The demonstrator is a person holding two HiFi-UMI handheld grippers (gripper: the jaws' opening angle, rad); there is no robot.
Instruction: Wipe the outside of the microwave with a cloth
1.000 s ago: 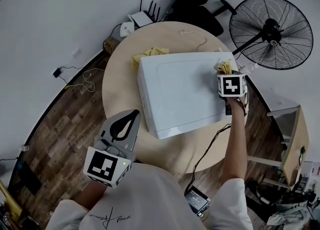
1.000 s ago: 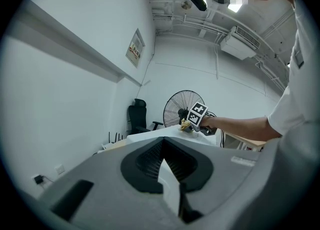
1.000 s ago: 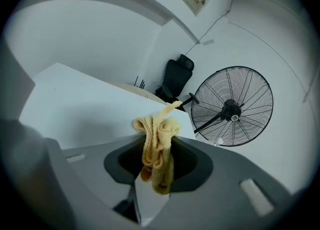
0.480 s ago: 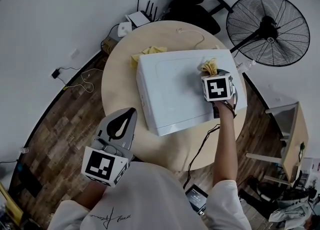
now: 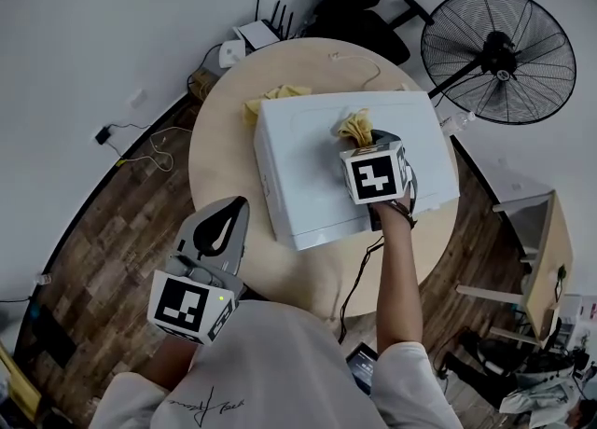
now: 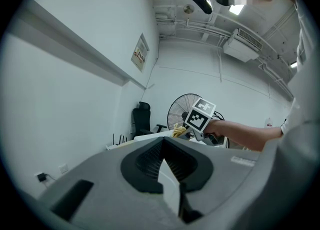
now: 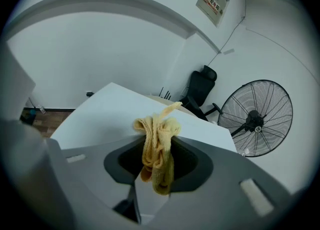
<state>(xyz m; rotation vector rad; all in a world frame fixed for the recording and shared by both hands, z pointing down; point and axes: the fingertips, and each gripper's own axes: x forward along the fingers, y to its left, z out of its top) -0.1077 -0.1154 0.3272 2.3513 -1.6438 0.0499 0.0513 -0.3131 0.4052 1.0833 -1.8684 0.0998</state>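
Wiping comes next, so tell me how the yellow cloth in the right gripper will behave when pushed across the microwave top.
Likely floppy: the yellow cloth bunches in soft folds where the right gripper pinches it. Probably light, since that pinch alone holds the whole wad. Pushed over the microwave, it should crumple and drag rather than glide flat.
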